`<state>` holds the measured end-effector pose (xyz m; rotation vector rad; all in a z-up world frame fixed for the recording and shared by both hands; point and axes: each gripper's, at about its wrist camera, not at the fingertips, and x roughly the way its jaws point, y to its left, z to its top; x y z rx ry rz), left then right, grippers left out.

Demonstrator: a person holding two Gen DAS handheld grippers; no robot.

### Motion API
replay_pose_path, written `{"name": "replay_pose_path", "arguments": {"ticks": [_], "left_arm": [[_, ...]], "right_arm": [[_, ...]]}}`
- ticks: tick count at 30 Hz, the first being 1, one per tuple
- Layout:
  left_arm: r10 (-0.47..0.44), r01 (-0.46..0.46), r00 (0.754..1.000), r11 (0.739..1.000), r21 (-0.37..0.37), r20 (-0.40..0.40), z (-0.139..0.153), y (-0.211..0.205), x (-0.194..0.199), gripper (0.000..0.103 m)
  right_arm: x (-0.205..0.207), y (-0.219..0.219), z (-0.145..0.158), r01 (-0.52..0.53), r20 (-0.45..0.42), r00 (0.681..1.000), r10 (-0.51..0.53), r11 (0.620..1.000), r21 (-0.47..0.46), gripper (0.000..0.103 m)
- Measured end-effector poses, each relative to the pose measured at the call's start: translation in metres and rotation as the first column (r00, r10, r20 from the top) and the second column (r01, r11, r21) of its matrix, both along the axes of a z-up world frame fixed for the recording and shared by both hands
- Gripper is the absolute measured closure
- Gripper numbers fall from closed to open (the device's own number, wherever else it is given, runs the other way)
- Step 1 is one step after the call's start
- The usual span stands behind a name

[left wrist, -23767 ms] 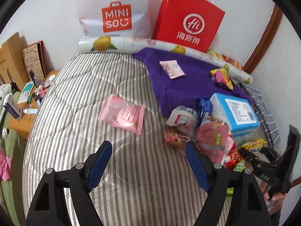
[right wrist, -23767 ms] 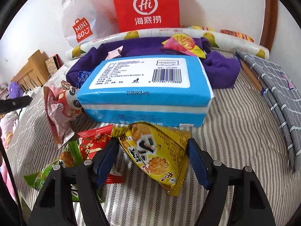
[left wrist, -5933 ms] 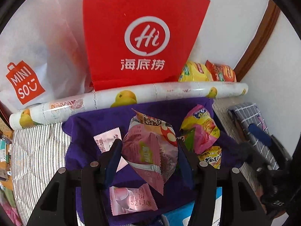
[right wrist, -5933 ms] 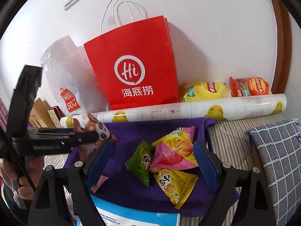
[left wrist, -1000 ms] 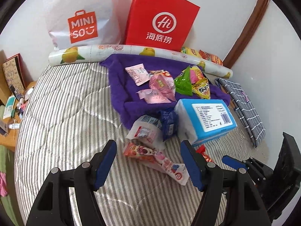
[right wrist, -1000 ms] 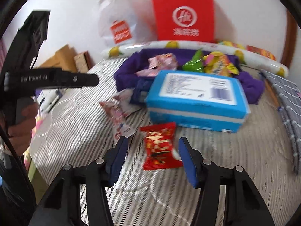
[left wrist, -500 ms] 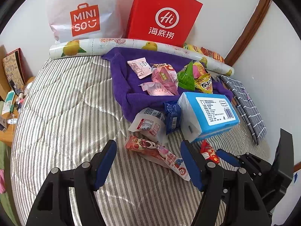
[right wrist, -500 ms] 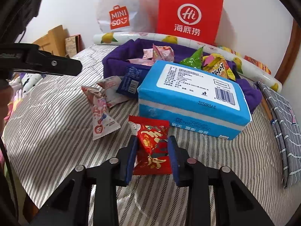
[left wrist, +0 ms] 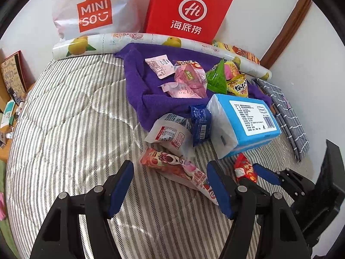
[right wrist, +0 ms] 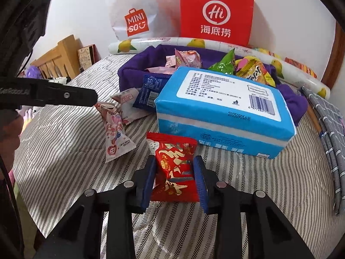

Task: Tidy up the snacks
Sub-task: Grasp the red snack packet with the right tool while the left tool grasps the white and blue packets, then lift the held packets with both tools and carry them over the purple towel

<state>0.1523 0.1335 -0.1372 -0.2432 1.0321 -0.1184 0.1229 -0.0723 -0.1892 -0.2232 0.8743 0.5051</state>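
Observation:
My right gripper (right wrist: 175,180) is shut on a red snack packet (right wrist: 172,164) on the striped bed, just in front of a blue tissue pack (right wrist: 224,110). The packet also shows in the left wrist view (left wrist: 244,168), between the right gripper's blue fingers. My left gripper (left wrist: 170,183) is open and empty, hovering over a long pink strawberry packet (left wrist: 172,168). A white packet (left wrist: 170,133) and a dark blue packet (left wrist: 200,123) lie beside the tissue pack. A purple cloth (left wrist: 142,82) behind holds several snack packets, pink (left wrist: 187,82), green (left wrist: 216,78) and yellow (left wrist: 238,86).
A red Hi paper bag (left wrist: 187,10) and a white Miniso bag (left wrist: 92,10) stand against the wall behind a lemon-print roll (left wrist: 129,41). A grey checked cloth (left wrist: 286,116) lies at the bed's right edge. A wooden side table (left wrist: 8,112) with small items is left.
My right gripper has closed tighter on the red packet and moved slightly closer in. My left gripper has edged closer to the pink strawberry packet and stays open.

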Motion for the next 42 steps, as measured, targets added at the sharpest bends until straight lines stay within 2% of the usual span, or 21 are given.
{"name": "replay_pose_path", "arguments": {"ticks": [5,10,17,21,23,24,25,29,36,42], "left_arm": [[-0.028,0.029,0.999,0.997,0.071,-0.023,-0.009,-0.010,0.020,0.035],[-0.067,0.071,0.997,0.988,0.137,-0.030,-0.017,-0.021,0.040,0.035],[-0.135,0.146,0.989,0.956,0.255,-0.061,-0.035,-0.045,0.059,0.035],[-0.148,0.158,0.987,0.944,0.289,-0.055,-0.042,-0.054,0.062,0.031],[-0.146,0.155,0.988,0.948,0.276,-0.054,-0.043,-0.053,0.064,0.031],[-0.143,0.154,0.988,0.955,0.252,-0.060,-0.043,-0.050,0.064,0.033],[-0.142,0.152,0.988,0.958,0.243,-0.059,-0.042,-0.049,0.064,0.040],[-0.136,0.145,0.989,0.967,0.208,-0.056,-0.037,-0.040,0.055,0.049],[-0.097,0.098,0.995,0.989,0.114,-0.009,-0.015,-0.019,0.019,0.049],[-0.082,0.079,0.996,0.993,0.087,0.033,0.005,-0.012,-0.006,0.049]], "right_arm": [[-0.004,-0.017,0.005,0.009,0.000,1.000,-0.009,1.000,0.028,0.068],[-0.001,-0.050,0.011,0.064,0.014,0.998,-0.065,0.998,0.028,0.068],[0.013,-0.093,0.011,0.158,0.016,0.987,-0.159,0.987,0.025,0.068],[0.020,-0.107,0.006,0.190,-0.009,0.982,-0.190,0.980,0.051,0.068],[0.023,-0.109,0.004,0.199,-0.019,0.980,-0.198,0.978,0.055,0.068],[0.023,-0.109,0.003,0.201,-0.020,0.980,-0.200,0.978,0.055,0.068],[0.023,-0.108,0.003,0.201,-0.018,0.980,-0.200,0.978,0.054,0.068],[0.021,-0.106,0.005,0.196,-0.012,0.981,-0.196,0.979,0.051,0.068],[0.010,-0.101,0.015,0.202,-0.002,0.979,-0.203,0.978,0.052,0.068],[0.001,-0.099,0.030,0.234,-0.005,0.972,-0.235,0.968,0.091,0.068]]}}
